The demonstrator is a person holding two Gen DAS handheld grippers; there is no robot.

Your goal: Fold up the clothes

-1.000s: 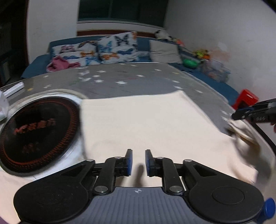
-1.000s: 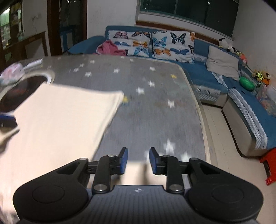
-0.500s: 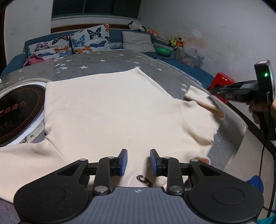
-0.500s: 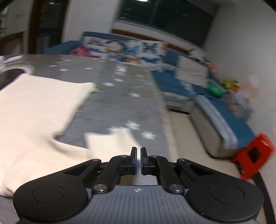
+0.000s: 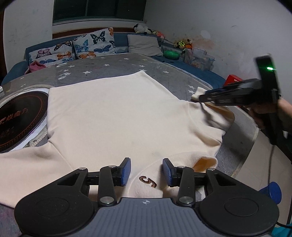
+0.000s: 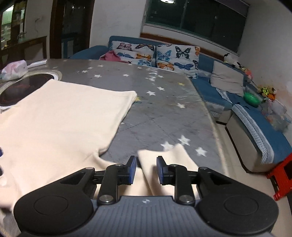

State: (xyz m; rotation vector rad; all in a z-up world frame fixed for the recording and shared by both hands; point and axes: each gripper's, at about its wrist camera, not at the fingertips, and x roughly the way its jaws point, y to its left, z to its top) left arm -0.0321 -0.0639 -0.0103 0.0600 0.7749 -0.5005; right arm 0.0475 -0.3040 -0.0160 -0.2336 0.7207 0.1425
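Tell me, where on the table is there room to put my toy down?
The starry tablecloth is bare between the cream shirt and the sofa cushions. Crowded: the shirt fills the near side, and the round black plate and a small bundle take the left corner.

Dim indoor light under dark night windows; a ceiling lamp (image 6: 167, 1) glows at the top edge. Fisheye bends the edges, corners vignette black, motion blur smears the right side.
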